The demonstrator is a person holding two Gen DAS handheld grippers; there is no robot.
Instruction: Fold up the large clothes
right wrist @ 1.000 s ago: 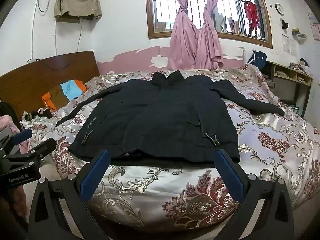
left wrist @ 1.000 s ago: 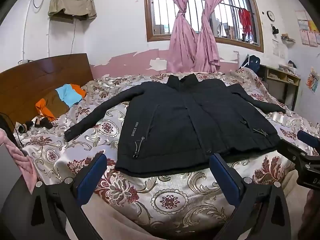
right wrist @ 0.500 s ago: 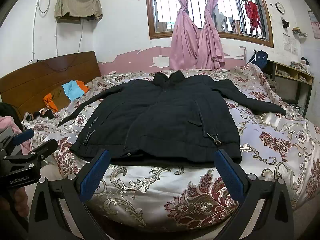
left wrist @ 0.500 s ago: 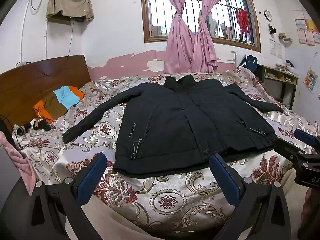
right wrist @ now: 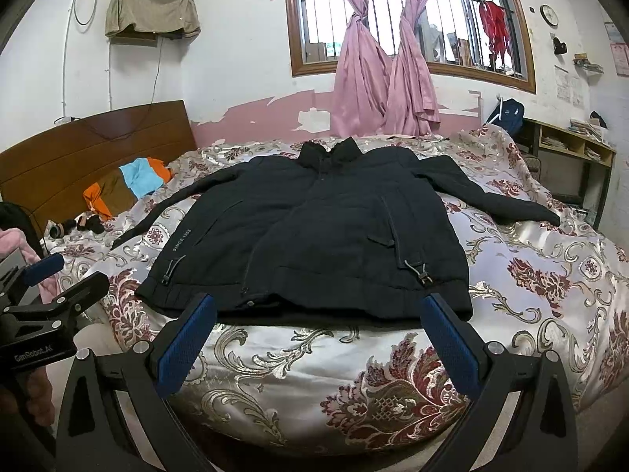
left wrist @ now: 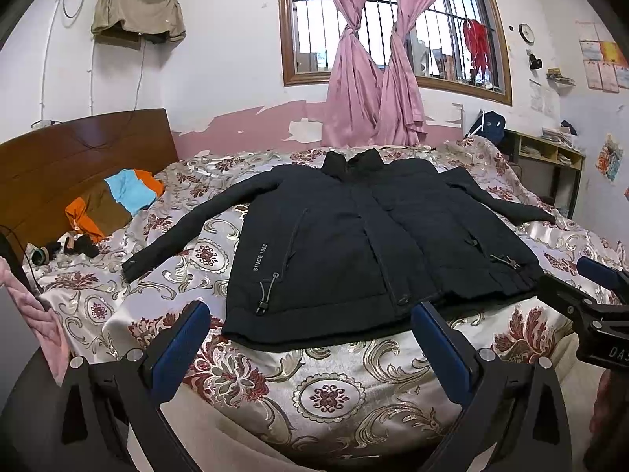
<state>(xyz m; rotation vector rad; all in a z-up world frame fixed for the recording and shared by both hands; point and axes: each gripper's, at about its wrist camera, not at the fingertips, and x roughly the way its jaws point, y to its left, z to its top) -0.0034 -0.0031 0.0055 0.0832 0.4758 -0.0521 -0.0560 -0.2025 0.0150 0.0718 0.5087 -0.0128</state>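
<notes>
1. A black jacket [left wrist: 365,244] lies flat and face up on the bed [left wrist: 338,389], its collar toward the window [left wrist: 393,23] and both sleeves spread out to the sides.
2. The left tongs [left wrist: 310,338] are wide open and empty, in the air just before the lower hem.
3. The right tongs [right wrist: 314,330] are also wide open, holding nothing, near the same hem.
4. Orange and blue clothes [left wrist: 114,204] lie beside the wooden headboard [left wrist: 78,153], well apart from the jacket.
5. Pink curtains [right wrist: 385,74] hang at the window, and a desk [right wrist: 570,149] stands at the right wall.
6. Nothing lies on the jacket.
</notes>
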